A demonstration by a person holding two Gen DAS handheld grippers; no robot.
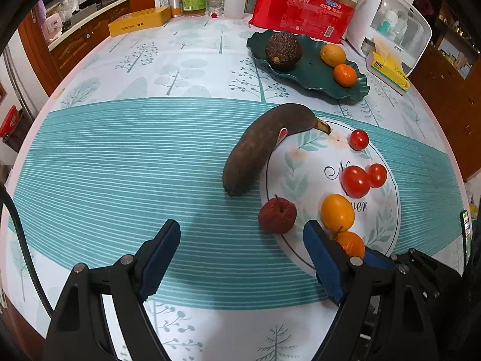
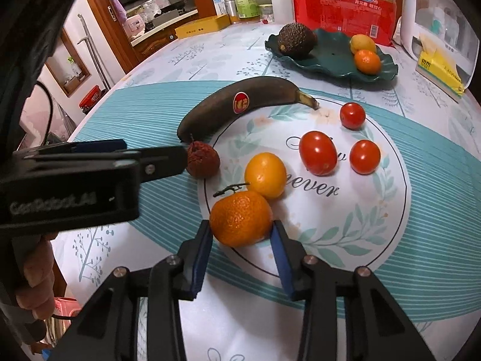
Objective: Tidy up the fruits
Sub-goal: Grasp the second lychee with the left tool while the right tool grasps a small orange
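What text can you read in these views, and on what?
"一次性纸杯": red cup package.
"ever", end of a partly covered word: round mat.
"GenRobot.AI", faint: left gripper body.
Banana sticker, green-labelled bottle, yellow box, tissue pack: too small or blurred.

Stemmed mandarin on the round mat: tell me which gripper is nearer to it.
Right. The right gripper has its fingers on either side of the stemmed mandarin. The left gripper is open over the striped cloth, with the mandarin beyond its right finger.
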